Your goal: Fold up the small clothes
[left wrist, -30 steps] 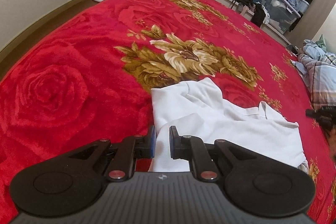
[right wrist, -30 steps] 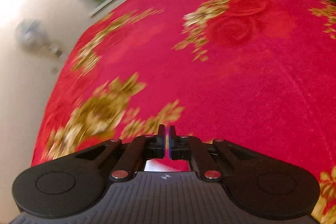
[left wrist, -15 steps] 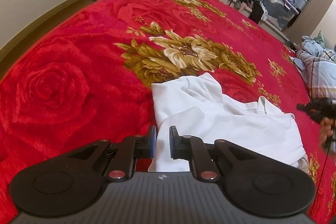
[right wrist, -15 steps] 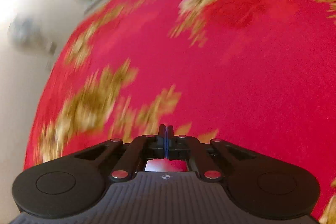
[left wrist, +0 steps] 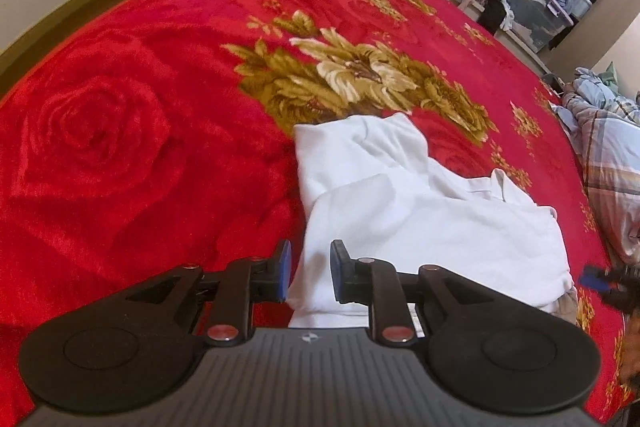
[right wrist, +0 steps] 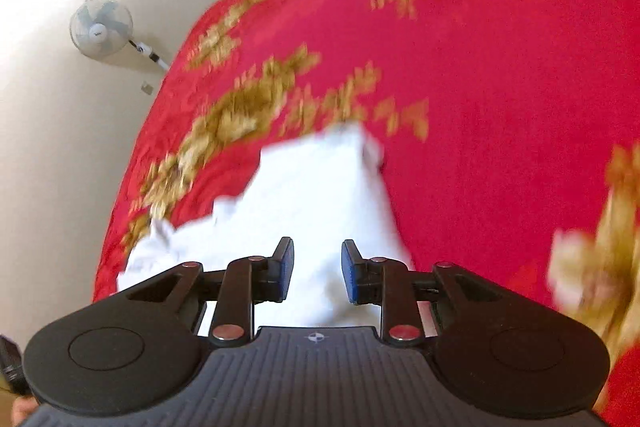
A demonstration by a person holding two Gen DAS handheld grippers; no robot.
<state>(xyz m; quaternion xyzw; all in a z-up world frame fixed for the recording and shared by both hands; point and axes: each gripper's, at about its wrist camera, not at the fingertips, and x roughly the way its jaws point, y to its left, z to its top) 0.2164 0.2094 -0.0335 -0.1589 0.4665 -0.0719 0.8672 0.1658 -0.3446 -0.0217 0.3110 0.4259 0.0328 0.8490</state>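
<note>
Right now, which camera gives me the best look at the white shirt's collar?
The left wrist view. There the white shirt lies sharp on the red blanket, and its collar shows on the far right side. The right wrist view is motion-blurred: the shirt is only a white shape, with no collar to make out.

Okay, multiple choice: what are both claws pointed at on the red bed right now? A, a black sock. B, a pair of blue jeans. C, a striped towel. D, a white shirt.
D: a crumpled white shirt lies on the red floral blanket, ahead of the open left claw and the open right claw.
</note>
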